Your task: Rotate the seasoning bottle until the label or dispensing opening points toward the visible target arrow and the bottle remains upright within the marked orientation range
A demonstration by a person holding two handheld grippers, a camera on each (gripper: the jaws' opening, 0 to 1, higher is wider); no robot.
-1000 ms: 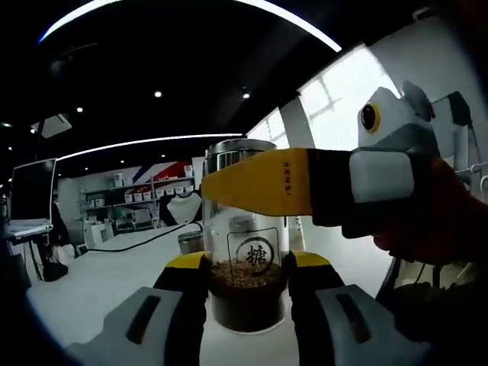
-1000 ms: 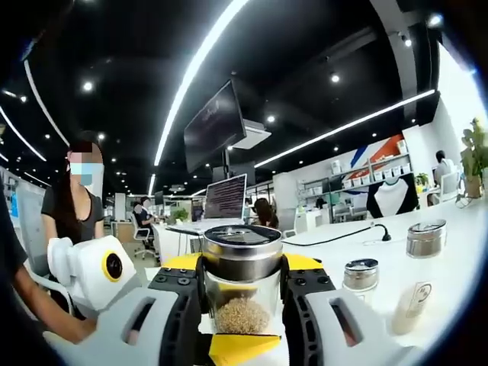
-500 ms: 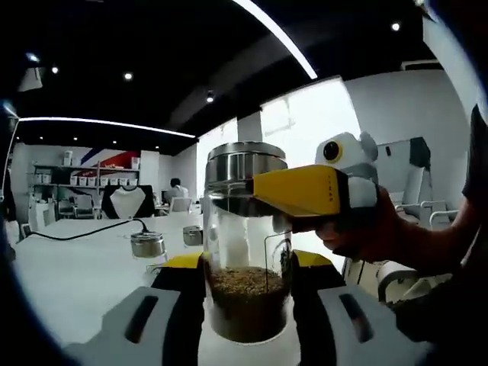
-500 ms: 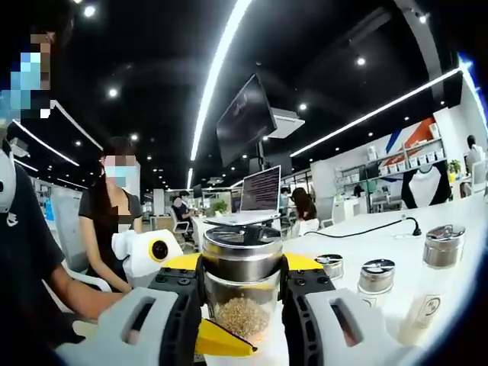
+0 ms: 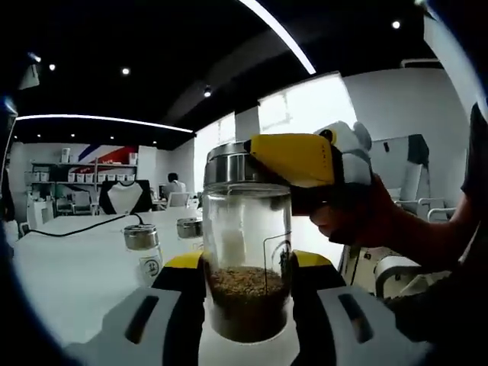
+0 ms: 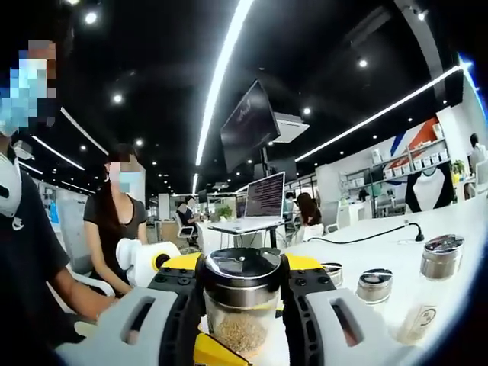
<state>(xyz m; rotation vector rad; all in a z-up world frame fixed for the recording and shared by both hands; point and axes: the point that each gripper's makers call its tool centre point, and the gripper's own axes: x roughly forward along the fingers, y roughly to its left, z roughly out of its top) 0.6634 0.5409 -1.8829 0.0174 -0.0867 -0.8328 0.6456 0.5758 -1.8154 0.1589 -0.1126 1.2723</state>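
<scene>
White bench [image 5: 76, 267] in an open office, spare shakers [image 5: 142, 238] standing far left. My left tool [image 5: 245, 263] grips the glass seasoning bottle [image 5: 245, 267] low on its body, upright, brown granules at the bottom. My right tool [image 6: 241, 284] clamps its steel lid [image 6: 239, 276] from the opposite side.

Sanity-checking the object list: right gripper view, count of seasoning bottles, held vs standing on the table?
held bottle: 1
table bottles: 3
total: 4
</scene>
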